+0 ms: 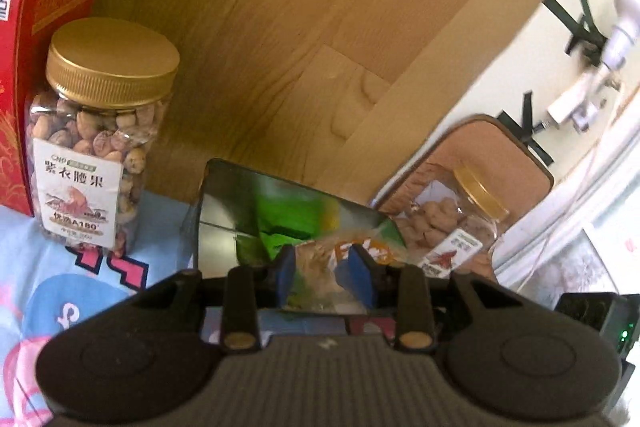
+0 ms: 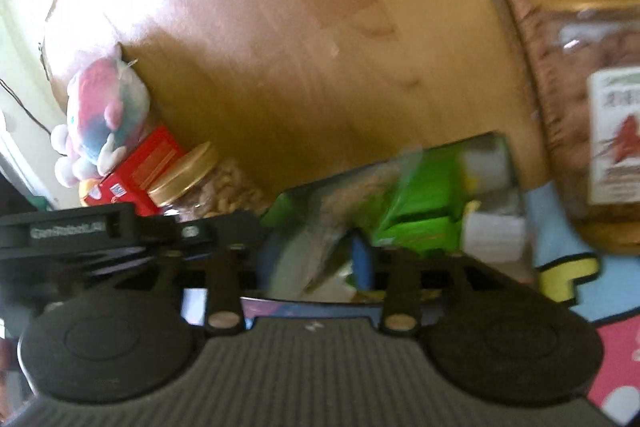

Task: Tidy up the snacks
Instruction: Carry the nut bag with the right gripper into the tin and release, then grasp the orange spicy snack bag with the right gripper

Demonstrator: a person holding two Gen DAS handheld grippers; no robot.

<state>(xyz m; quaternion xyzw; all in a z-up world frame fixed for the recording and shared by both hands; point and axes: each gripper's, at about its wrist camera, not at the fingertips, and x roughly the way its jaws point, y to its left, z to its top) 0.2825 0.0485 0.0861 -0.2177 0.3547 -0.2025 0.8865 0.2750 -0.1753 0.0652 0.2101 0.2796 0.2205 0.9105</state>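
Wood panel (image 1: pixel 280 27) across the whole upper half of the left wrist view. Below it, at lower left, patterned blue cloth (image 1: pixel 48 267) as the resting surface. Red box (image 1: pixel 52 7) at far left, upright. Open metal tin (image 1: pixel 224 203) at centre, already stocked with green packets (image 1: pixel 280 227). Upright nut jar (image 1: pixel 100 131) with gold lid just beside the red box, well left of the tin. Second nut jar (image 1: pixel 452 215) on its side at right, on a pink cushion (image 1: pixel 500 155).

Left hand-held gripper (image 1: pixel 322 255) at lower centre, blue pads (image 1: pixel 358 267) closed on a clear snack packet (image 1: pixel 320 287) with an orange label, just over the near edge of the tin. Right hand-held gripper (image 2: pixel 320 259) likewise over the tin (image 2: pixel 508 167), a pale packet (image 2: pixel 320 227) seemingly between its pads, but too blurred to tell whether pinched or merely near.

Likely step: packet into the tin. To do it well:
- Carry the packet forward past the near wall before lowering.
- Aim for the gap beside the green packets, flat rather than on end.
- Keep the pinch light; probably crushable contents, slippery film.
- Hold both tools apart over the tin to avoid a knock.
- Release only once resting inside.
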